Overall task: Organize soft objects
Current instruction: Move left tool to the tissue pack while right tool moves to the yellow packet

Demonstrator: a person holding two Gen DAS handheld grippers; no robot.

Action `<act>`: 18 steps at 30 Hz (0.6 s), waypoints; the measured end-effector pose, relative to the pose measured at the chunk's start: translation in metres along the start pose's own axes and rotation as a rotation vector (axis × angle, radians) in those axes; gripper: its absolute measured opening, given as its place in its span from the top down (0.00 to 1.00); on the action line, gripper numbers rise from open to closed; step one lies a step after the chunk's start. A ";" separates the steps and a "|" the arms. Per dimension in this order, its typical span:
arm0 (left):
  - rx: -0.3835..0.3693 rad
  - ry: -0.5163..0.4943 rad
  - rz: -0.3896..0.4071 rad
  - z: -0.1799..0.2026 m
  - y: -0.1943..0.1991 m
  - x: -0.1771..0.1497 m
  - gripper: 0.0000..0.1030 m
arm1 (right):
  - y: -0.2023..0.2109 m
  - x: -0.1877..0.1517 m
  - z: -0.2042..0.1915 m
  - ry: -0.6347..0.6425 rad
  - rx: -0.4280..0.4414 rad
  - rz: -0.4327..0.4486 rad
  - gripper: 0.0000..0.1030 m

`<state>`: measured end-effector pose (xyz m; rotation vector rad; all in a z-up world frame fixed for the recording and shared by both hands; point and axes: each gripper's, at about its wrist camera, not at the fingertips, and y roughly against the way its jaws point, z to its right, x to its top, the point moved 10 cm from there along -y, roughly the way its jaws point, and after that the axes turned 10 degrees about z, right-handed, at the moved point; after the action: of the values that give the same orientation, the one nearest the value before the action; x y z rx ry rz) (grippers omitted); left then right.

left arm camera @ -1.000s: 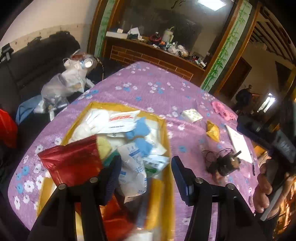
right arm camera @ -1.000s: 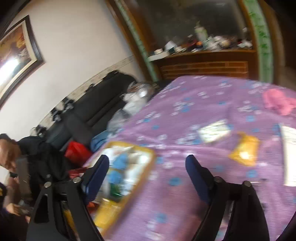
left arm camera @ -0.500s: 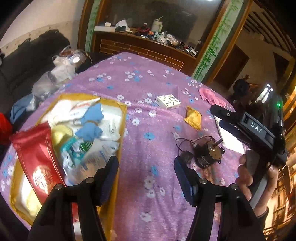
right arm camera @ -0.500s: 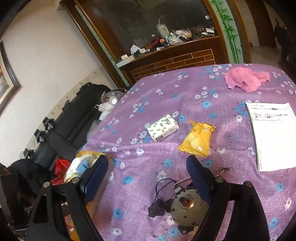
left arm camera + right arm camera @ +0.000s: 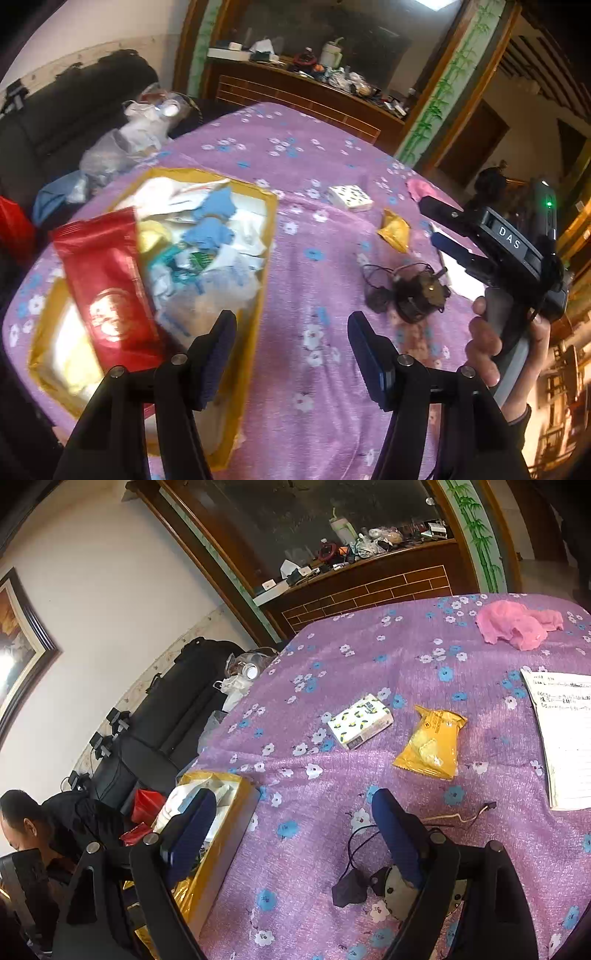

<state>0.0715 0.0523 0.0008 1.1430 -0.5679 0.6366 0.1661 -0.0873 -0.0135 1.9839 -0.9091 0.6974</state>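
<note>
Where it lies flat, the yellow snack packet (image 5: pixel 430 741) looks crinkled and sealed.

One yellow tray (image 5: pixel 271 221), one tissue pack (image 5: pixel 360 722), one yellow snack packet (image 5: pixel 430 742), one pink cloth (image 5: pixel 513 626), one motor (image 5: pixel 419 295)

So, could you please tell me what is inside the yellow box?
The yellow box holds a red packet lying on top, blue gloves and white packets. Whatever lies beneath them is covered.
</note>
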 end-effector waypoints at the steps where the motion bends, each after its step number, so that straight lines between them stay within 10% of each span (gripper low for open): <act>1: -0.008 -0.013 -0.003 0.004 -0.004 0.001 0.36 | 0.000 -0.001 0.000 0.001 -0.003 0.000 0.16; 18: -0.122 0.050 -0.047 0.024 -0.055 0.002 0.36 | 0.007 0.005 0.015 -0.028 -0.064 0.049 0.17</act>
<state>0.1102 0.0144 -0.0251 1.0204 -0.5291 0.5804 0.1655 -0.1050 -0.0142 1.9251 -0.9876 0.6617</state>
